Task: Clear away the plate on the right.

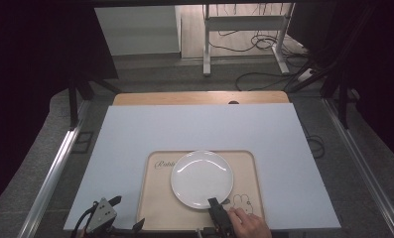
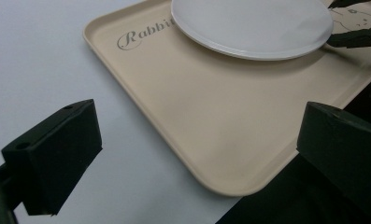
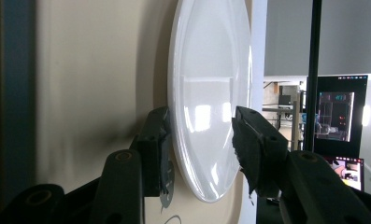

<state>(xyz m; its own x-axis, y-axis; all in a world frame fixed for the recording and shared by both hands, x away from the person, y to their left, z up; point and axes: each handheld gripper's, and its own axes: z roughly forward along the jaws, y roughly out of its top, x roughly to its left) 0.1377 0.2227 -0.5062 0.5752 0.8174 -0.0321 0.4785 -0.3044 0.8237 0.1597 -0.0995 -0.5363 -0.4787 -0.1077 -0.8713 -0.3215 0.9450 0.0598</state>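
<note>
A white round plate (image 1: 202,178) (image 2: 253,23) lies on a beige tray (image 1: 157,198) (image 2: 197,107) lettered "Rabbit", near the board's front edge. My right gripper (image 1: 215,202) (image 3: 202,135) straddles the plate's near rim (image 3: 206,84): one jaw sits under it against the tray (image 3: 89,70), the other above the plate's inner face. It is open, with a gap showing in the left gripper view (image 2: 353,21). My left gripper (image 1: 128,212) (image 2: 199,123) hangs open and wide over the tray's front left corner, holding nothing.
The tray rests on a pale board (image 1: 199,129) atop a wooden table (image 1: 199,97). A rabbit drawing (image 1: 241,202) marks the tray's near right. A hand (image 1: 249,225) holds the right gripper. Metal rails (image 1: 50,173) flank the table; desk legs (image 1: 207,44) and cables lie beyond.
</note>
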